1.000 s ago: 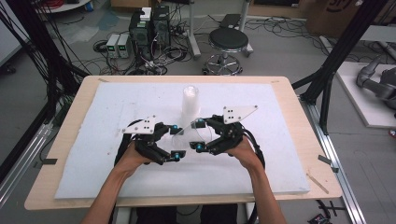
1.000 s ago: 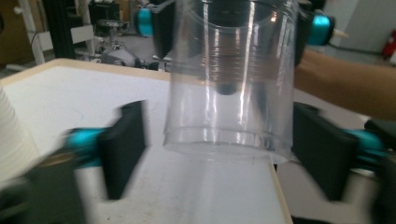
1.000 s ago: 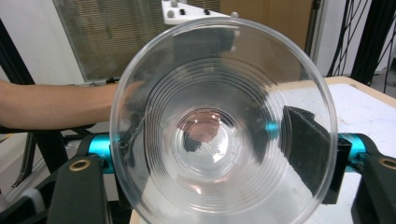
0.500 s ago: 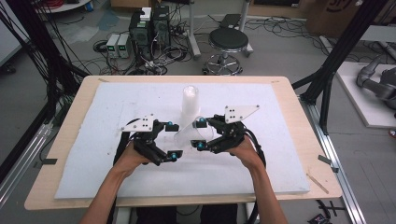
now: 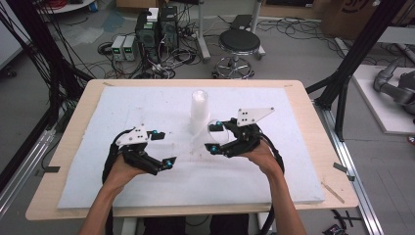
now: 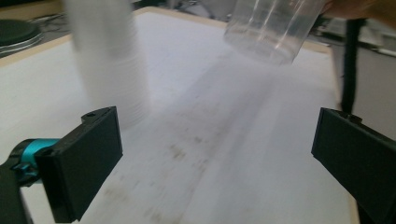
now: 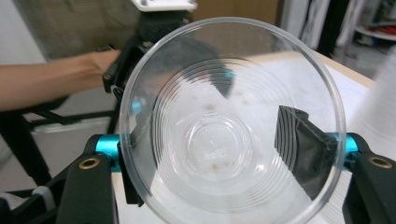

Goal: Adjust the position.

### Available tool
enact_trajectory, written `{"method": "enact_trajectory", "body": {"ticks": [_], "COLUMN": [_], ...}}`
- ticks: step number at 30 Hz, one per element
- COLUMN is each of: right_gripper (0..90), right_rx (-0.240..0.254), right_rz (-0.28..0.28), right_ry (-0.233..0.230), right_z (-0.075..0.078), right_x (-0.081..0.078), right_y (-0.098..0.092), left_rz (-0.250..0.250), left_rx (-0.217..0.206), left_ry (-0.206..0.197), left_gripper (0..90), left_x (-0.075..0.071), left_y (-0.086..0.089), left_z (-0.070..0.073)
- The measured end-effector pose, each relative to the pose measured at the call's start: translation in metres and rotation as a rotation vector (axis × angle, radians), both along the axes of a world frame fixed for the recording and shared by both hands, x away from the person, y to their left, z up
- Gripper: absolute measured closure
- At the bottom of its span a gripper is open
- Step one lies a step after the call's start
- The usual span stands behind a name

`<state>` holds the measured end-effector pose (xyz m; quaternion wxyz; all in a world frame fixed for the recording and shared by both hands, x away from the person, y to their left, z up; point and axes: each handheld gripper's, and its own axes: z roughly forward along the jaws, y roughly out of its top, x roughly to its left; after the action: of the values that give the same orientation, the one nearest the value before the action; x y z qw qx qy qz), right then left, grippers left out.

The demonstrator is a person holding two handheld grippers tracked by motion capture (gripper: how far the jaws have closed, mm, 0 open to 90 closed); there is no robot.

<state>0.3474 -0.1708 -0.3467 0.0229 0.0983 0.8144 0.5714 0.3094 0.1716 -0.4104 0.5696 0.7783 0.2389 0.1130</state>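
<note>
We hold a clear cup [image 7: 231, 135], light and easy to squash, by its sides in our right hand-held gripper [image 5: 214, 138], while our left hand-held gripper [image 5: 163, 148] gapes wide.

Robotics lab, floor-standing computers [image 5: 157, 30], tangled cables [image 5: 58, 73], black rig frame [image 5: 359, 49], foam-topped table [image 5: 147, 103]

My left tongs [image 6: 215, 163], jaws set wide apart, above the white table [image 6: 219, 116]. A blurred white cup stack [image 6: 109, 60] stands upper left; a tilted clear cup [image 6: 273, 25] hangs upper right.
</note>
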Motion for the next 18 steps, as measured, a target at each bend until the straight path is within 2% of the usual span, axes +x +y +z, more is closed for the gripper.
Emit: {"method": "enact_trajectory", "body": {"ticks": [1,2,5,6,7,9,12,14,16,18], "right_gripper": [32.9,32.9,32.8,32.9,32.9,32.9,32.9,32.9,32.9,32.9], "right_rx": [-0.052,-0.052,-0.13,-0.161,-0.161,-0.202,-0.275,-0.32,-0.347,-0.352], "right_rz": [-0.038,-0.038,-0.091,-0.126,-0.126,-0.162,-0.206,-0.227,-0.242,-0.25], "right_ry": [0.016,0.016,0.021,0.033,0.033,0.036,0.043,0.046,0.046,0.05], "right_z": [0.001,0.001,0.002,0.003,0.003,0.004,0.005,0.005,0.005,0.006], "right_x": [0.002,0.002,0.005,0.007,0.007,0.01,0.013,0.015,0.016,0.017], "right_y": [-0.002,-0.002,-0.004,-0.006,-0.006,-0.009,-0.011,-0.012,-0.012,-0.013], "left_rz": [0.026,0.049,0.122,0.143,0.158,0.196,0.263,0.297,0.337,0.369], "left_rx": [0.001,-0.003,0.006,0.004,-0.003,-0.028,0.0,-0.004,-0.016,-0.029], "left_ry": [-0.002,-0.005,-0.02,-0.021,-0.024,-0.018,-0.015,-0.006,-0.014,-0.022], "left_gripper": [1.7,1.7,1.7,1.7,1.7,1.7,1.7,1.7,1.7,1.7], "left_x": [-0.002,-0.003,-0.008,-0.01,-0.011,-0.015,-0.02,-0.023,-0.027,-0.029], "left_y": [0.004,0.008,0.019,0.022,0.026,0.034,0.042,0.048,0.053,0.057], "left_z": [-0.001,-0.003,-0.009,-0.012,-0.016,-0.025,-0.038,-0.043,-0.047,-0.051]}}
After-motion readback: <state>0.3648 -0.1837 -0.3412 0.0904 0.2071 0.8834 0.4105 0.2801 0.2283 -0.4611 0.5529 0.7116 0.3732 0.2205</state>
